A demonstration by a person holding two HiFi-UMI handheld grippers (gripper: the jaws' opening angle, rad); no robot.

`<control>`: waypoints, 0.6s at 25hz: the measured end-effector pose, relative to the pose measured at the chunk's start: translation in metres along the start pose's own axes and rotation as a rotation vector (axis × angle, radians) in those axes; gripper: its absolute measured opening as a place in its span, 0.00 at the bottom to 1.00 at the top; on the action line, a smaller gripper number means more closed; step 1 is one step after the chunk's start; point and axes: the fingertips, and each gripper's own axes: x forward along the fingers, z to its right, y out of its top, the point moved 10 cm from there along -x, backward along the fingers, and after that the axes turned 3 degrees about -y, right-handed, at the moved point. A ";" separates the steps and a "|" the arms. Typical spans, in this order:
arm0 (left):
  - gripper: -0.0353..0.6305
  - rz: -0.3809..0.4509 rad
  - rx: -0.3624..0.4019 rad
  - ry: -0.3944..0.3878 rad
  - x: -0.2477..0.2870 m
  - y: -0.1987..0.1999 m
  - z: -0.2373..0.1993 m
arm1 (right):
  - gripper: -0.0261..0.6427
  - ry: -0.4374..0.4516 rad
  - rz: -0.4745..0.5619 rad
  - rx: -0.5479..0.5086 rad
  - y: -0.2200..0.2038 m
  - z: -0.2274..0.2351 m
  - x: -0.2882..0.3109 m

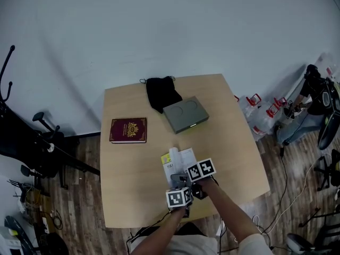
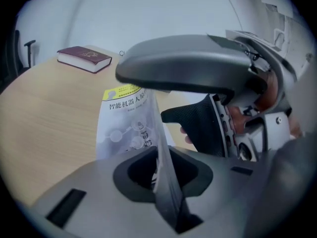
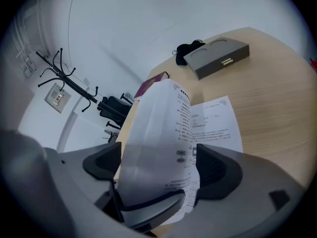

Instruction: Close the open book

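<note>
The thin white paper booklet (image 1: 177, 162), the open book of our task, lies at six o'clock on the pale wooden table (image 1: 133, 185), right in front of us, with one leaf raised off the spread. Our left gripper (image 2: 163, 176) is clenched on that raised leaf, which runs edge-on through its jaws. Our right gripper (image 3: 158, 165) is released: its jaws stand wide, and the leaf passes between the pads without either pressing on it.

To close it well, we judge that the left gripper should swing the leaf in an arc about the spine, down onto the printed page lying flat. The grip should be light so the thin paper does not crease. The right gripper should stay clear until the leaf is down, then press it flat.

On the cover, under a yellow band, we read the characters "智能机器人"; the line runs on behind the right gripper's jaw. The inner print is too small to read. The dark red hardback book (image 1: 128, 130) at ten o'clock bears a gold emblem but no legible title.
</note>
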 end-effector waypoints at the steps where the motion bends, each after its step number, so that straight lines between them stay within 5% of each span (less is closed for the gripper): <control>1: 0.15 0.001 0.010 -0.006 0.001 0.000 0.001 | 0.75 -0.002 -0.002 -0.001 -0.001 0.002 0.001; 4: 0.17 0.000 0.025 -0.025 0.001 0.000 0.003 | 0.73 0.011 0.001 0.022 -0.003 0.005 0.002; 6: 0.17 0.004 0.039 -0.041 0.003 -0.001 0.005 | 0.57 0.017 0.006 0.045 -0.002 0.007 0.000; 15: 0.26 0.005 0.044 -0.064 0.007 -0.002 0.011 | 0.37 -0.037 0.004 0.044 -0.001 0.014 -0.009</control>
